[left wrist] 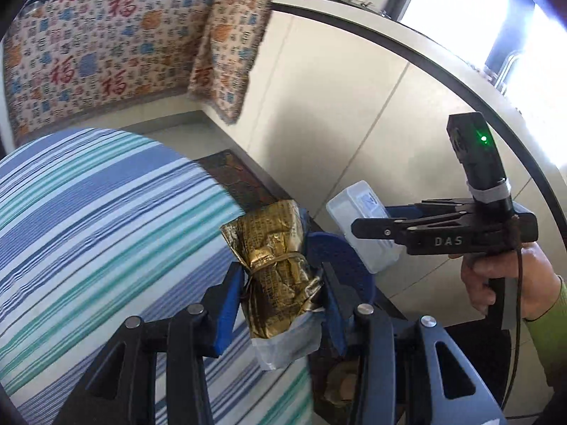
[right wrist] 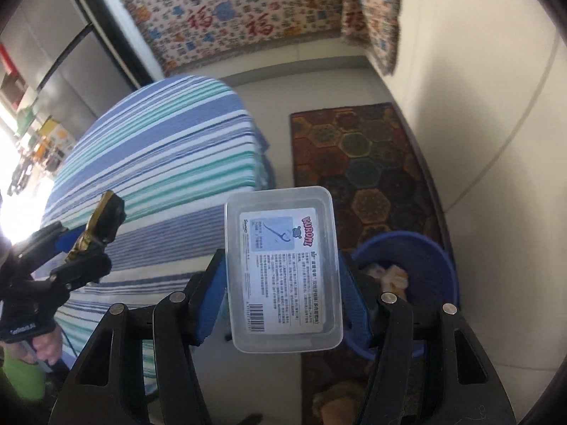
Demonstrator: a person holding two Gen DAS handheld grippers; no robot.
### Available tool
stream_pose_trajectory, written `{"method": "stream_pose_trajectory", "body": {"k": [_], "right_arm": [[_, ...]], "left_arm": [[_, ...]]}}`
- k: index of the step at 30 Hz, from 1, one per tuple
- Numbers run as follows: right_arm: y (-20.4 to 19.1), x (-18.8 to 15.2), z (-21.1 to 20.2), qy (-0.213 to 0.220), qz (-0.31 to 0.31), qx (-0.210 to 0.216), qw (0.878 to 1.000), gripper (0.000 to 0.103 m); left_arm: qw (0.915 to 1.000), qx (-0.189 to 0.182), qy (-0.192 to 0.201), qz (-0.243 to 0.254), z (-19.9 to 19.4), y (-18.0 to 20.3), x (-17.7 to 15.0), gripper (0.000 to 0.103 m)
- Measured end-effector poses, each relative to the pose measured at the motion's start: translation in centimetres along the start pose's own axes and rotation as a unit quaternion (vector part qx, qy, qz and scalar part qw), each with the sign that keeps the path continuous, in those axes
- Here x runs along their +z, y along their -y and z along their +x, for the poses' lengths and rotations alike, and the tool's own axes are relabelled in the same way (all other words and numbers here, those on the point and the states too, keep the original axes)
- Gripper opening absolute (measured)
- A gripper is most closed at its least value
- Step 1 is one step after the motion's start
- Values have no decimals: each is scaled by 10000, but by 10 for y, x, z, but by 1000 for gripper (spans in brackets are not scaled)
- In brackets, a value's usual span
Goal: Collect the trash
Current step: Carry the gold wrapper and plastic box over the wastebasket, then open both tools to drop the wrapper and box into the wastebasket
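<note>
Both your tongs are loaded, beside the bin.

Your left gripper (left wrist: 281,297) is clamped on a gold foil packet (left wrist: 280,265); your right gripper (right wrist: 283,279) is clamped on a clear plastic box (right wrist: 283,272). Just past them a blue bin (right wrist: 425,251) stands on the floor by the patterned mat (right wrist: 361,163), next to the striped tablecloth (right wrist: 159,163).

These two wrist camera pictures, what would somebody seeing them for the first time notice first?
Probably the two held pieces of trash: the left gripper clamps a crumpled gold foil packet, and the right gripper grips a clear plastic box with a printed label. Next, the blue bin on the floor just beyond the box, already holding scraps, and the blue striped cloth covering the table to its left.
</note>
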State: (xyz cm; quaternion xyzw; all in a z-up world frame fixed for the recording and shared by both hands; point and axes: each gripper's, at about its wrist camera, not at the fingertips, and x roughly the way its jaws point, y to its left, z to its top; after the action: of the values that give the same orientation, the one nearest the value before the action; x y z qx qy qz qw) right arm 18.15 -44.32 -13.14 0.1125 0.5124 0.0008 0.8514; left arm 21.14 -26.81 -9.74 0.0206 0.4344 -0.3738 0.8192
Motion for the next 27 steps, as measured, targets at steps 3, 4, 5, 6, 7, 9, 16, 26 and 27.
{"method": "stream_pose_trajectory", "body": {"k": [3, 4, 5, 6, 7, 9, 16, 26, 27], "right_arm": [[49, -13, 2, -28, 365, -252, 9990, 63], [63, -16, 5, -50, 492, -287, 9984, 63], [79, -19, 10, -76, 635, -312, 9975, 63], [94, -24, 14, -102, 793, -349, 9962, 63], [107, -28, 19, -123, 917, -375, 9950, 63], [129, -37, 29, -199, 1201, -369, 9919, 63], [192, -58, 57, -301, 1879, -151, 9816, 63], [227, -74, 70, -173, 2520, 241, 9673, 79], [229, -74, 68, -137, 2571, 181, 9661, 80]], "left_arm": [[9995, -231, -196, 128, 41, 37, 12, 43], [9991, -288, -280, 144, 58, 49, 15, 43], [9987, -327, -353, 143, 71, 57, 15, 43], [9982, -374, -456, 130, 89, 66, 16, 43], [9977, -406, -522, 116, 100, 70, 15, 43], [9966, -434, -690, 115, 130, 82, 14, 44], [9930, -418, -1098, 140, 215, 100, 10, 45], [9922, -167, -1214, 229, 254, 107, -9, 53], [9937, -150, -1085, 251, 248, 107, -8, 53]]}}
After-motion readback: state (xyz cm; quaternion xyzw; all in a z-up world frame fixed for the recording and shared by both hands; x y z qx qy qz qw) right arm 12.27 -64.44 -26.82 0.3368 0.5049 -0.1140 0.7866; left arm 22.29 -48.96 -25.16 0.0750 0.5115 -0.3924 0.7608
